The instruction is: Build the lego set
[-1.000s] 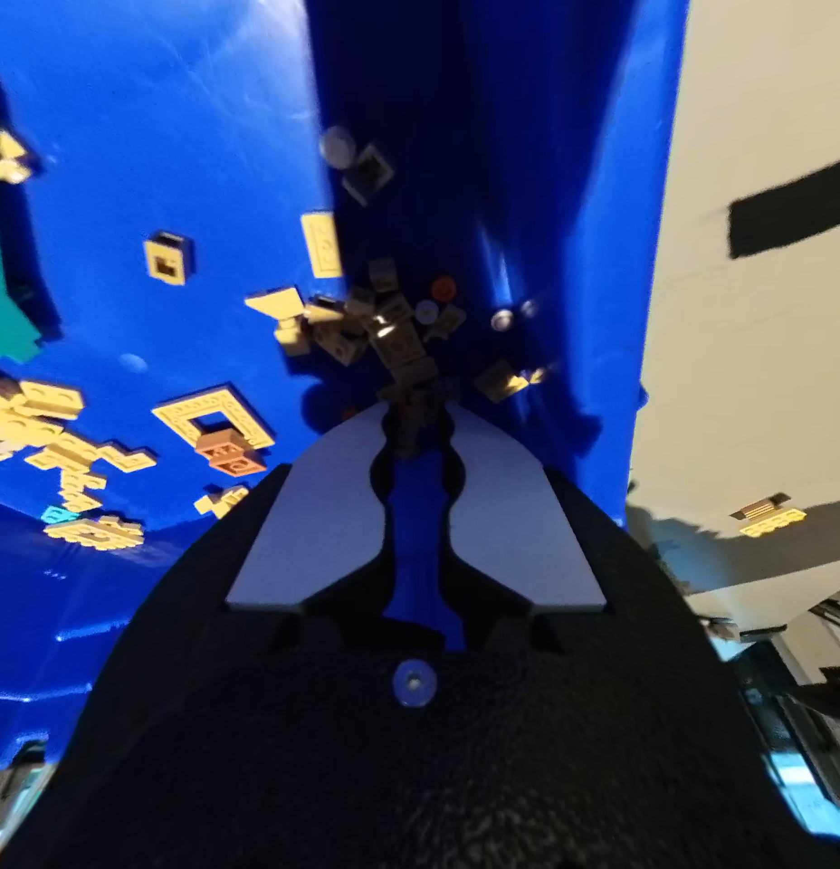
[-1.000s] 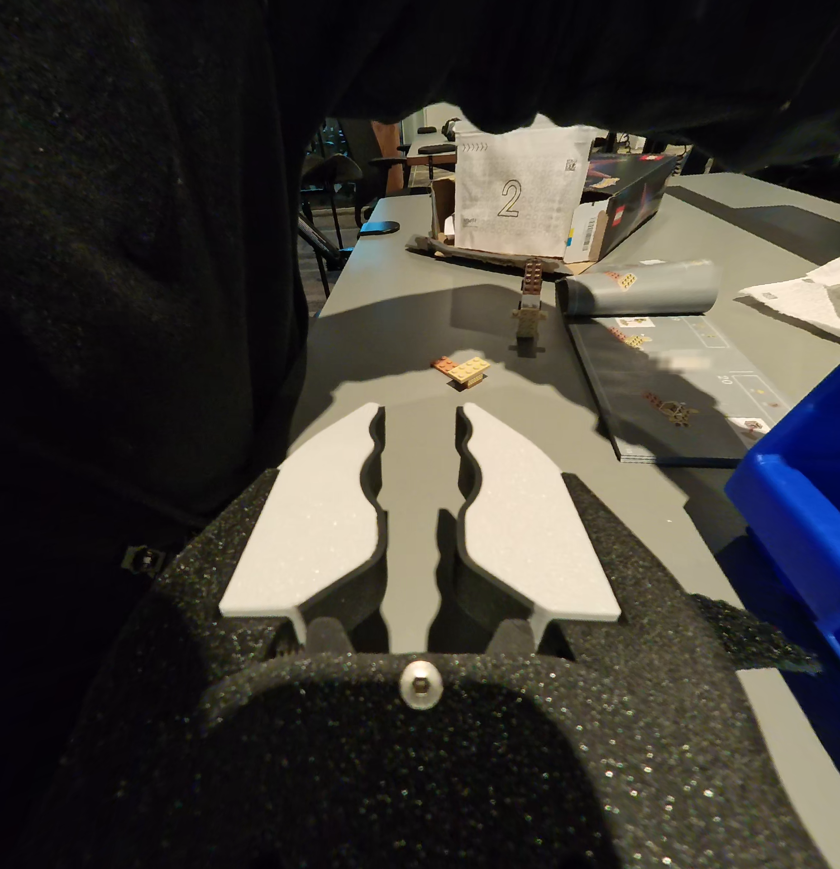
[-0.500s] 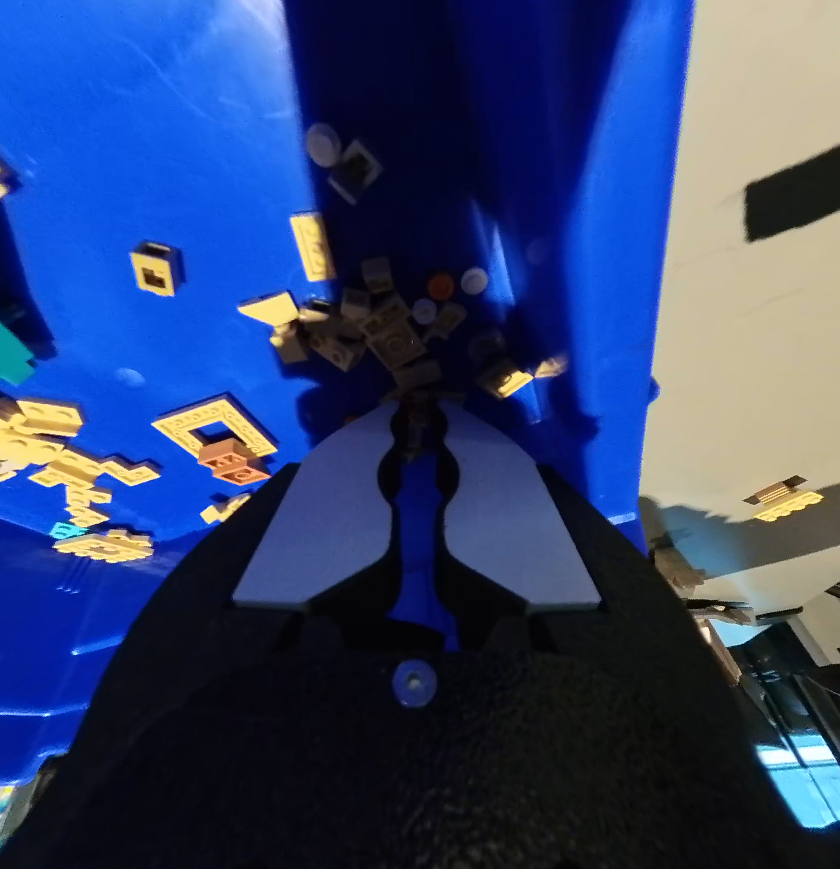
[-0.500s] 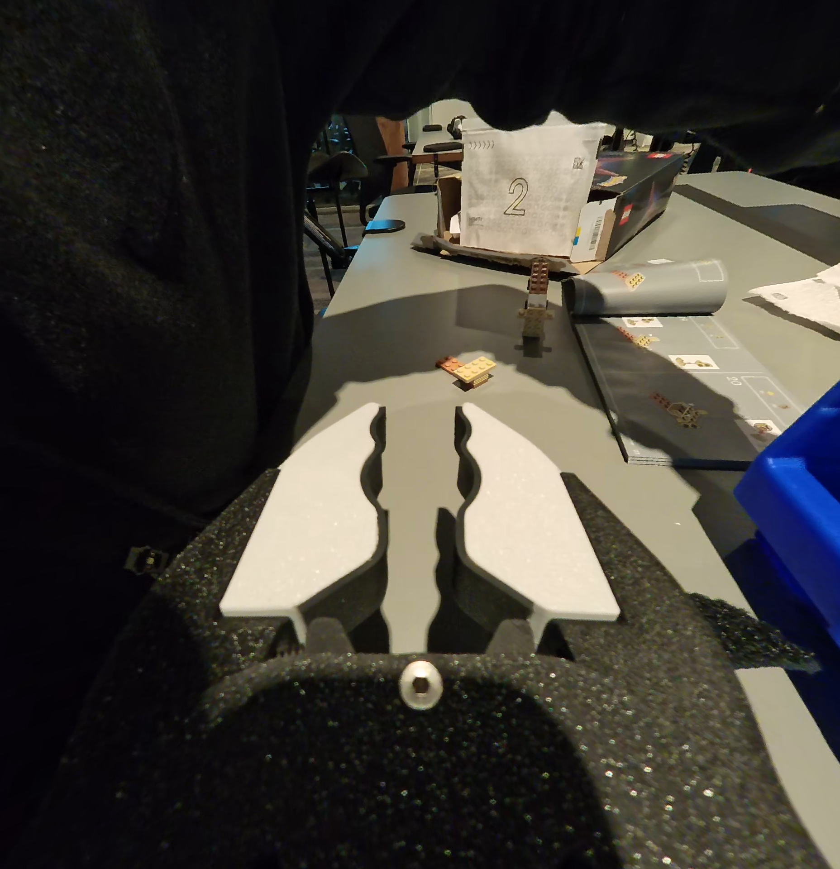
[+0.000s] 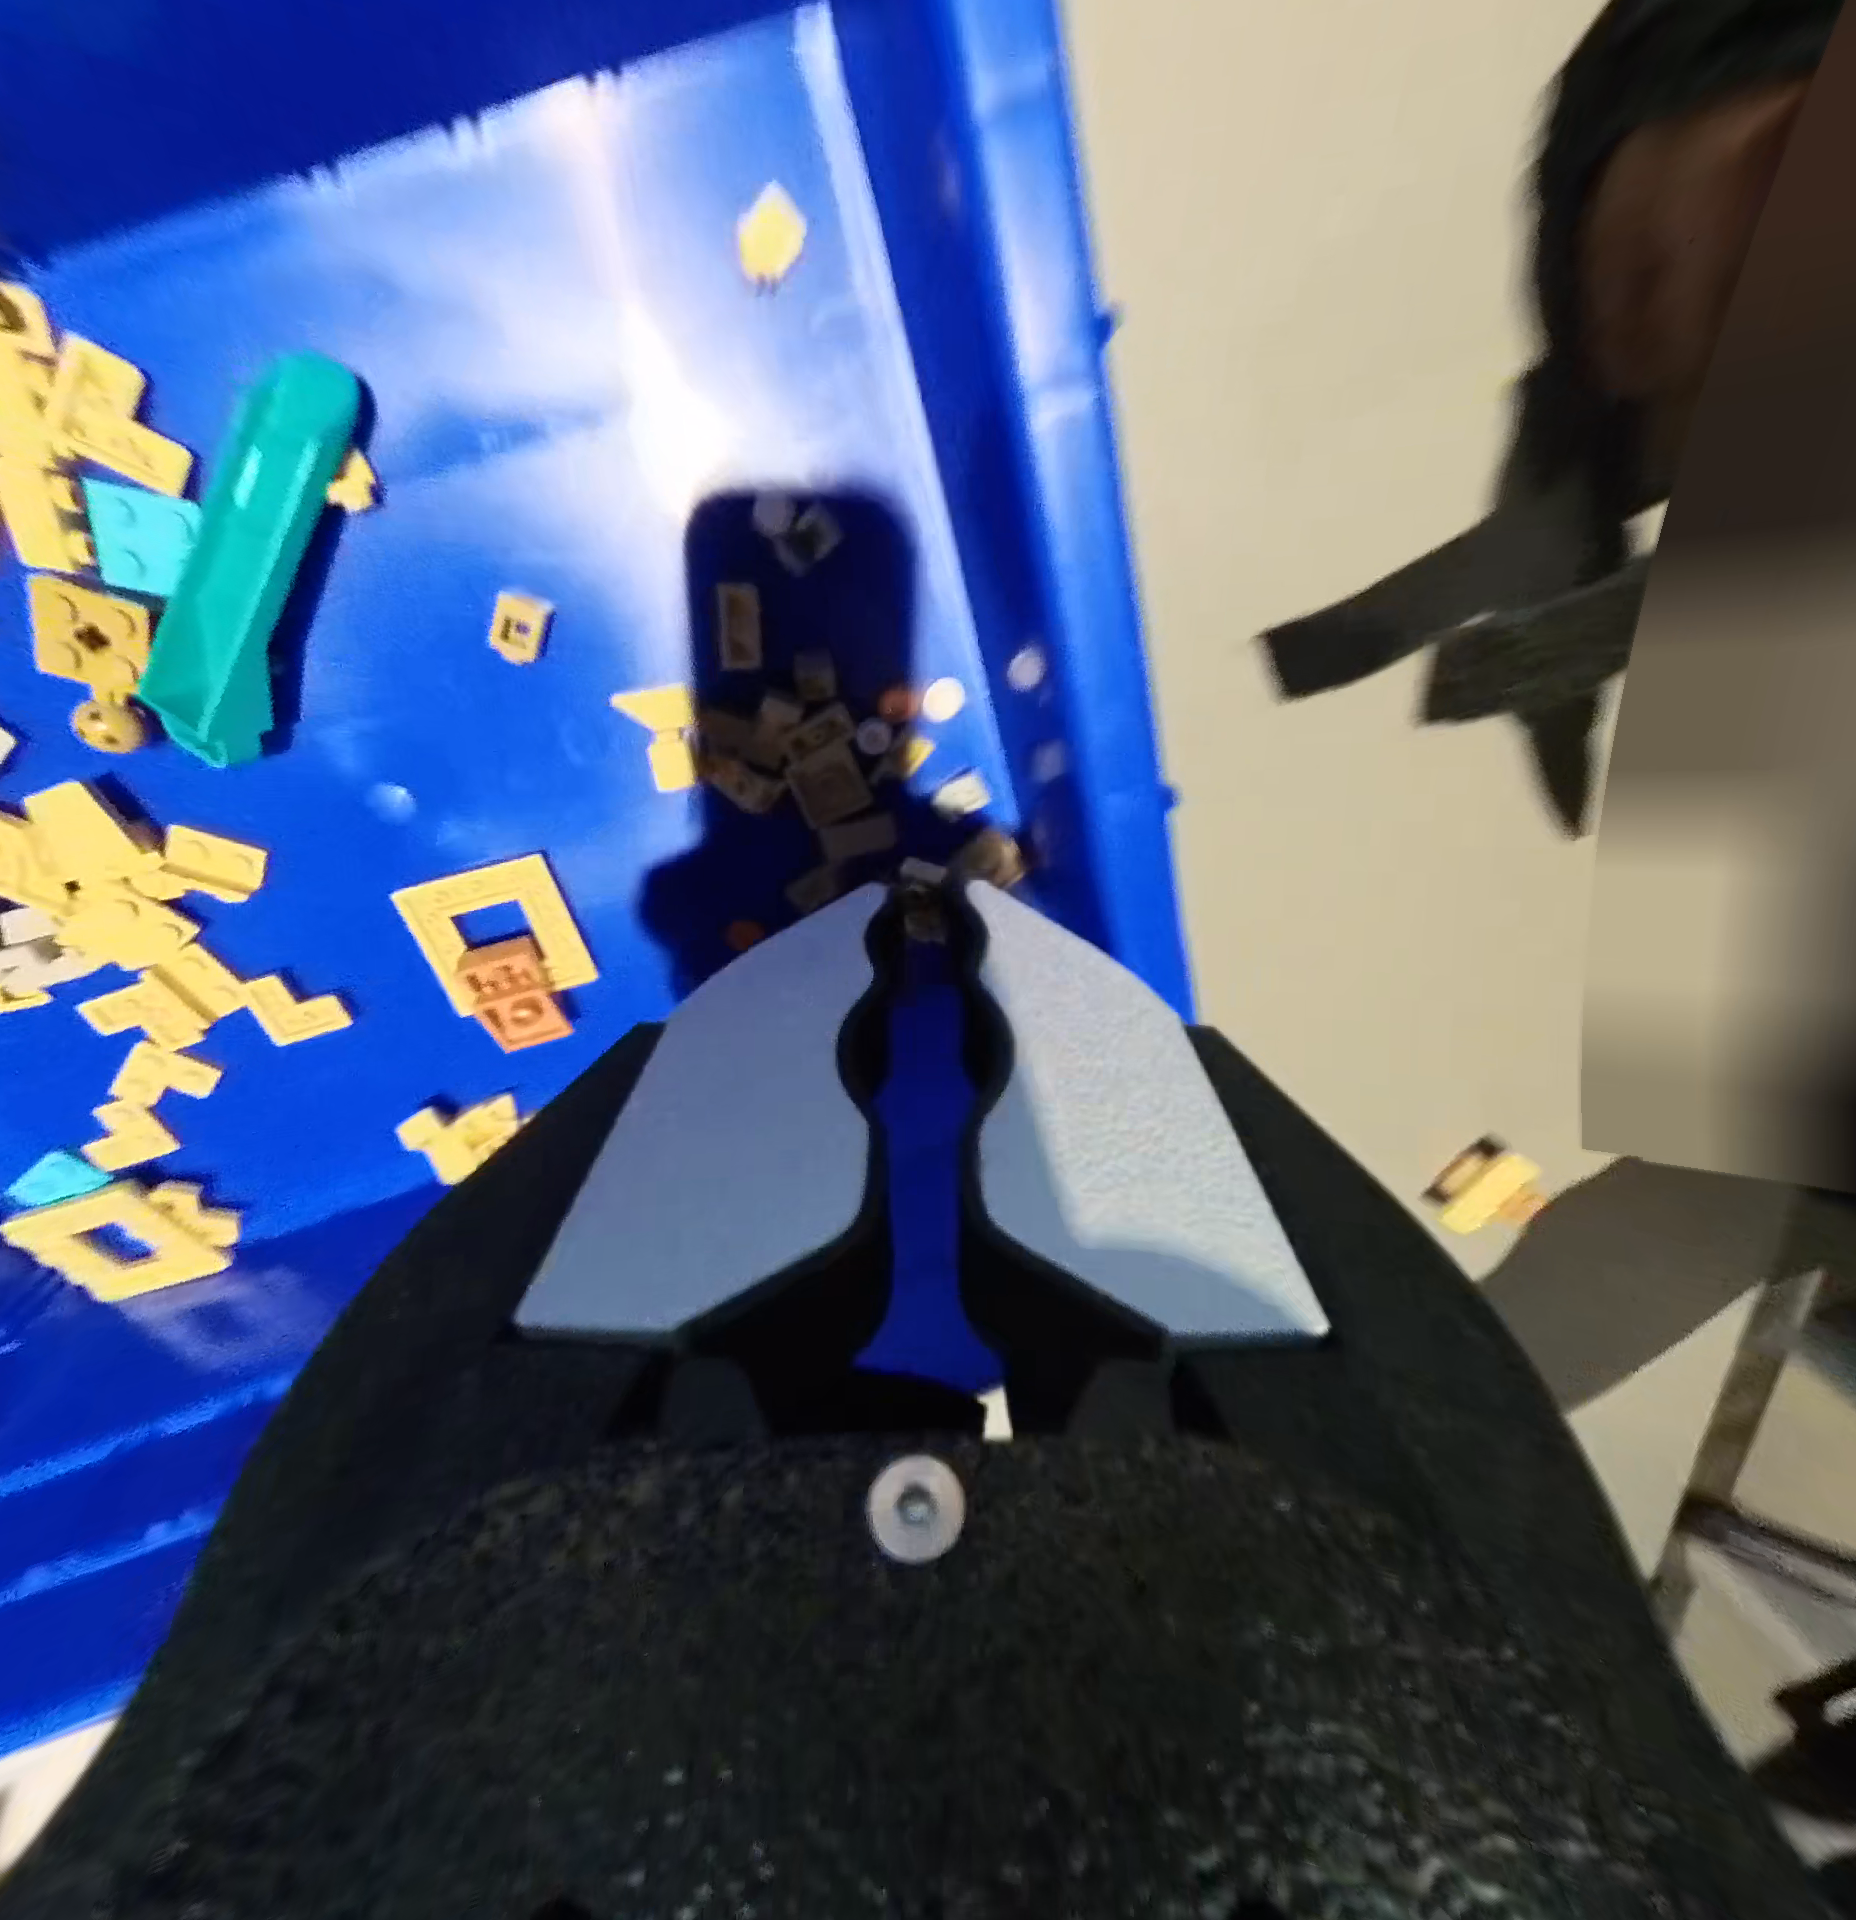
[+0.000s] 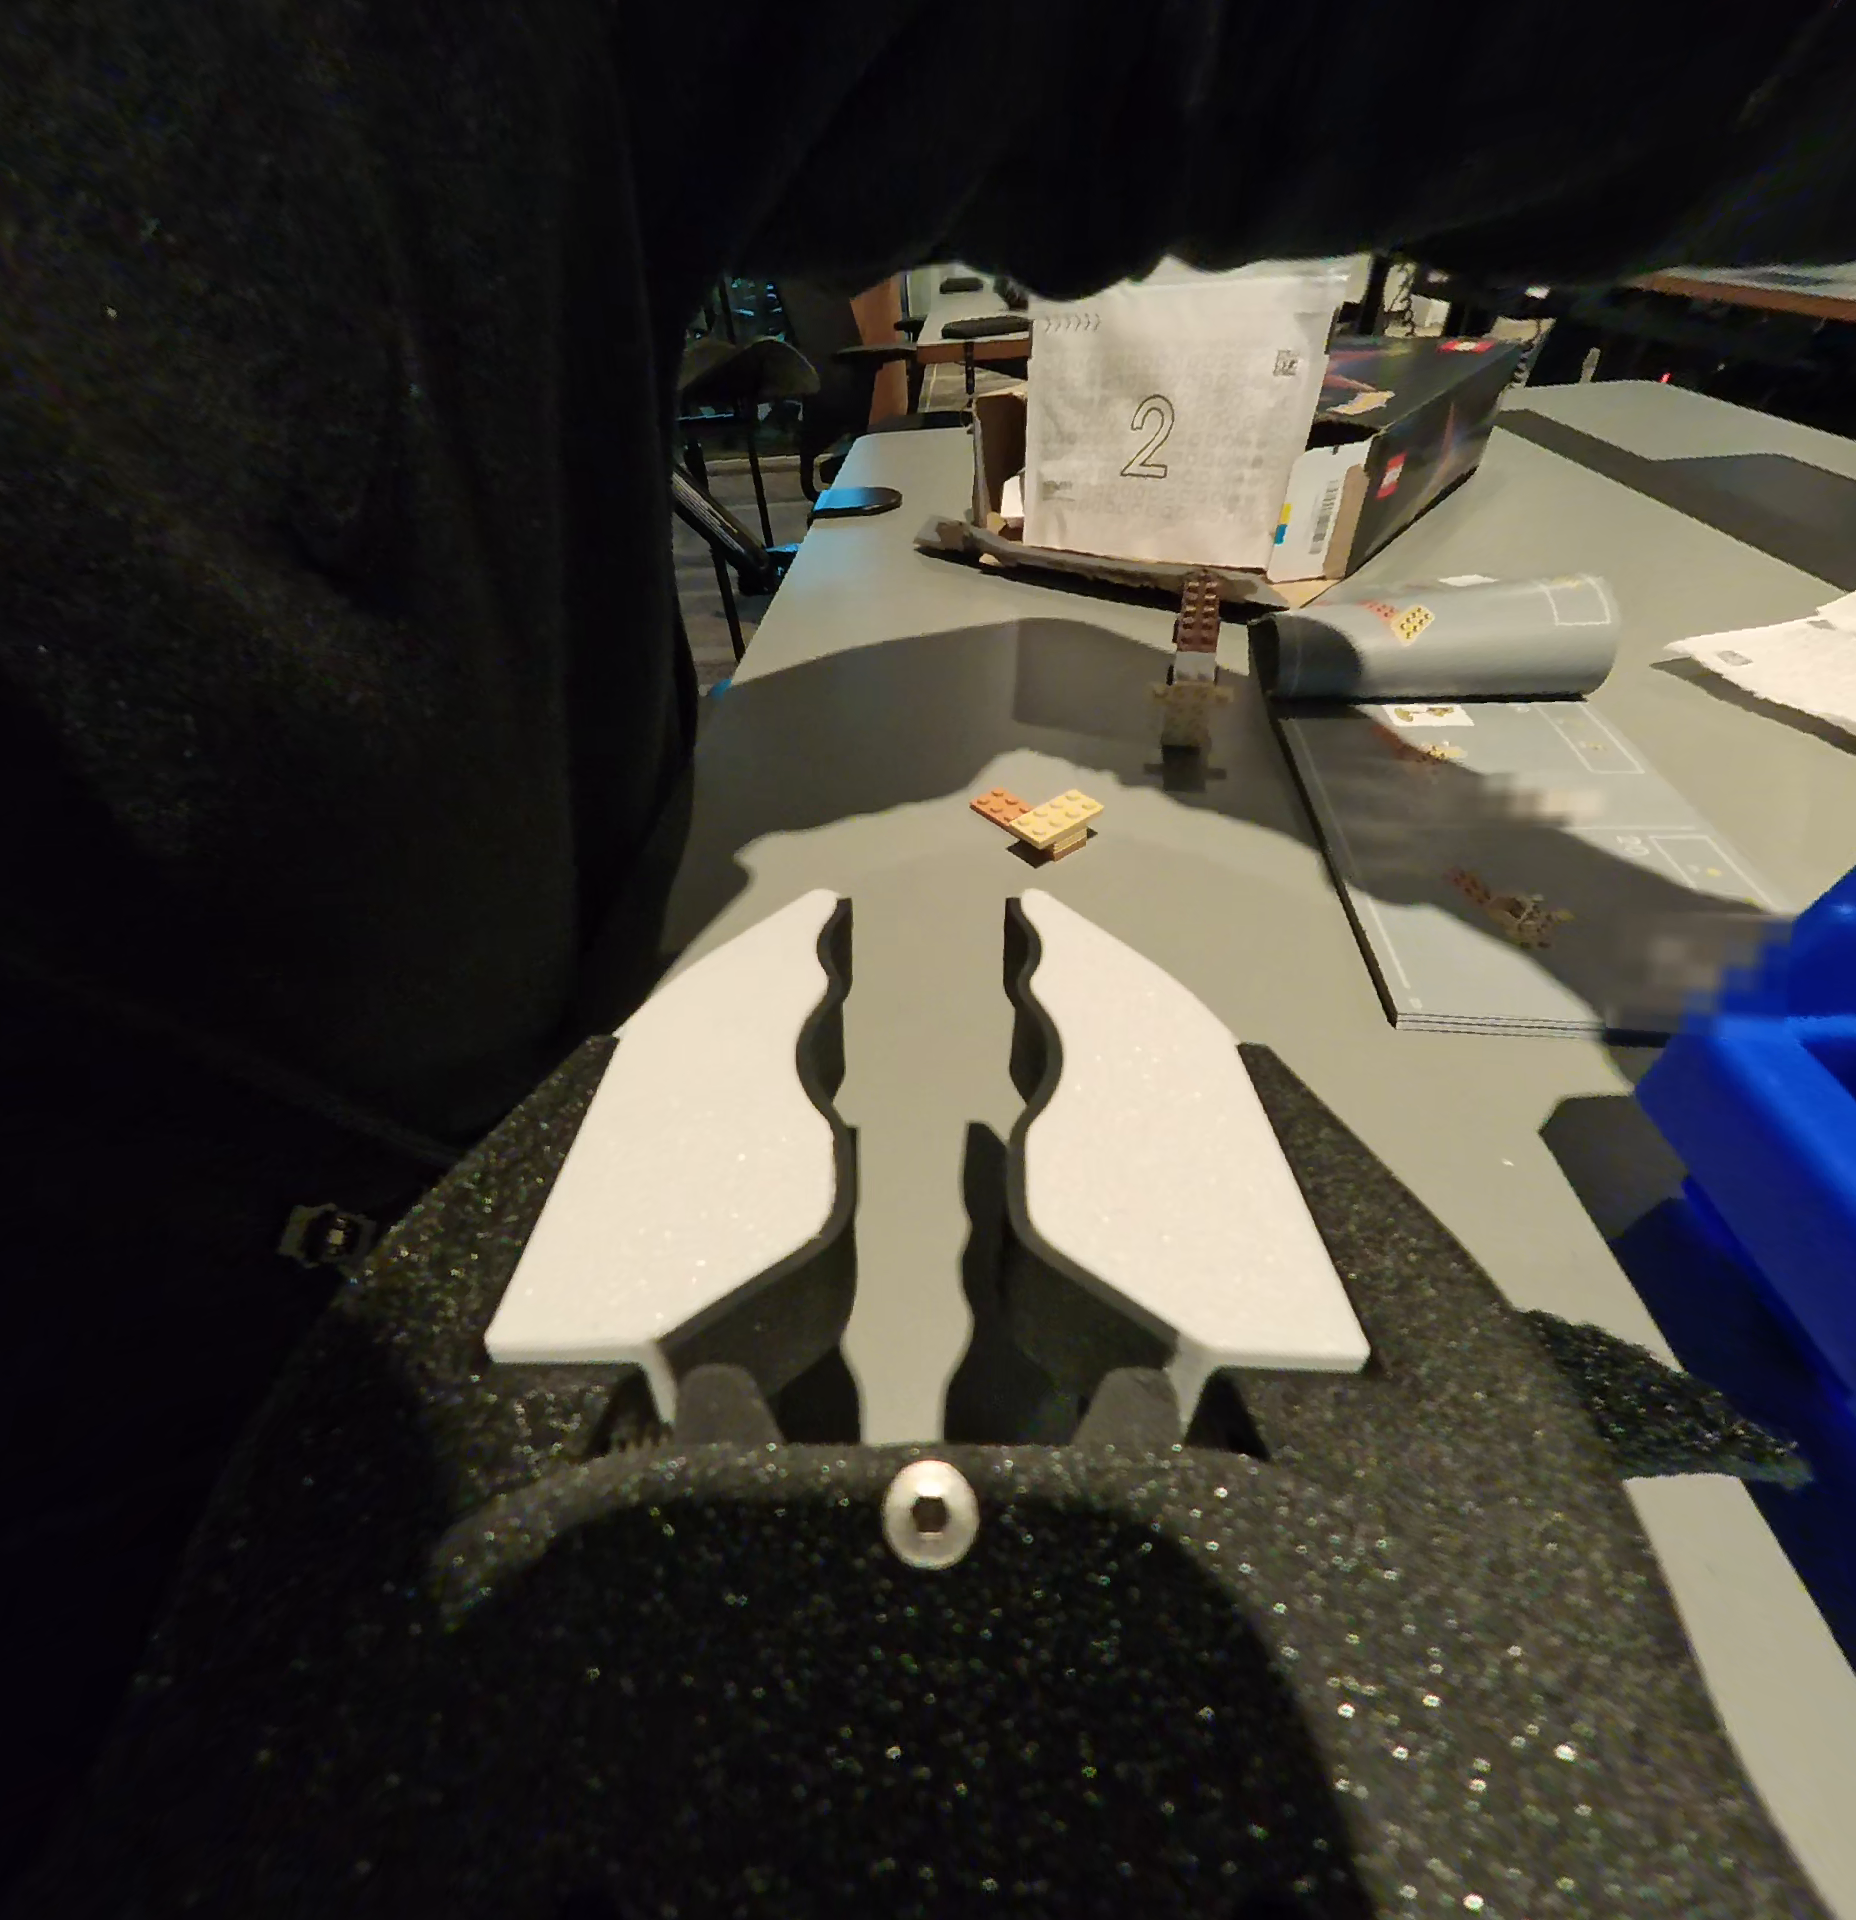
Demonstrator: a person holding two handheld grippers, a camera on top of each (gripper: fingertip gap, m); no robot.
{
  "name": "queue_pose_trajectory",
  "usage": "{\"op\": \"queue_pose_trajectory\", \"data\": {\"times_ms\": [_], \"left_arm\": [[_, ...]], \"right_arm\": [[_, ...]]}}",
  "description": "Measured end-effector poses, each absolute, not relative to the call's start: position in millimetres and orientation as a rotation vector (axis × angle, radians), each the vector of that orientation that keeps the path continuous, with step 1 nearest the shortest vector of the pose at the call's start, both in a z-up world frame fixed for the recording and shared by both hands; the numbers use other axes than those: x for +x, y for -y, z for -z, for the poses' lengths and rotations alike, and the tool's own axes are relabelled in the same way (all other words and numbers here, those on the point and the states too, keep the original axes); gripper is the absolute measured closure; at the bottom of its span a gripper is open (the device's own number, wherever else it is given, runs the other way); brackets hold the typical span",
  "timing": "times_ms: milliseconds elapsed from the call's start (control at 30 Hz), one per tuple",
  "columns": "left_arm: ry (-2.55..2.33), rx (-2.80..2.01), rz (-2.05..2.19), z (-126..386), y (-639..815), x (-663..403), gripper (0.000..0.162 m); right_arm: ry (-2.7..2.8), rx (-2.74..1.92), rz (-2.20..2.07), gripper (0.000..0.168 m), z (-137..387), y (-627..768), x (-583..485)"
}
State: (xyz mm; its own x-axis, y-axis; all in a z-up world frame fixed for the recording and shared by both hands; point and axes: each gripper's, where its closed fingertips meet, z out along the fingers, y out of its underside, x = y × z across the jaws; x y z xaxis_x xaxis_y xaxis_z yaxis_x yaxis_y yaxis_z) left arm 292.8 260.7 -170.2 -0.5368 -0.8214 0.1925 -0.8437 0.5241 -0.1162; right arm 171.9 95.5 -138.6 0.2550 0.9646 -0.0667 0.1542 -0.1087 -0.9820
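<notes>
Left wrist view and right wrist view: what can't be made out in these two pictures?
- Left wrist view: the small dark piece pinched at the left gripper tips is too small and shadowed to identify.
- Left wrist view: the shadowed pile of tan bricks in the blue plastic bin is blurred.
- Right wrist view: a dark sleeve hides the left side of the grey table.
- Right wrist view: the blue plastic bin is cut off by the right edge.
</notes>
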Motion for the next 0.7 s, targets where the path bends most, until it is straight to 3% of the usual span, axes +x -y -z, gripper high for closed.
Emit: {"op": "queue_pose_trajectory", "data": {"times_ms": [367, 533, 700], "left_arm": [[2.428, 1.637, -1.103, 103.1, -225.3, 282.2, 0.155], [2.559, 1.707, -1.061, 103.8, -199.9, 243.2, 0.154], [2.704, 1.898, -0.867, 141.2, -170.7, 192.3, 0.154]], "right_arm": [[1.075, -1.499, -0.976, 0.140, 135.8, -98.9, 174.6], [1.054, -1.497, -0.945, 0.141, 133.4, -103.0, 177.8], [1.021, -1.495, -0.920, 0.142, 130.4, -108.5, 182.5]]}}
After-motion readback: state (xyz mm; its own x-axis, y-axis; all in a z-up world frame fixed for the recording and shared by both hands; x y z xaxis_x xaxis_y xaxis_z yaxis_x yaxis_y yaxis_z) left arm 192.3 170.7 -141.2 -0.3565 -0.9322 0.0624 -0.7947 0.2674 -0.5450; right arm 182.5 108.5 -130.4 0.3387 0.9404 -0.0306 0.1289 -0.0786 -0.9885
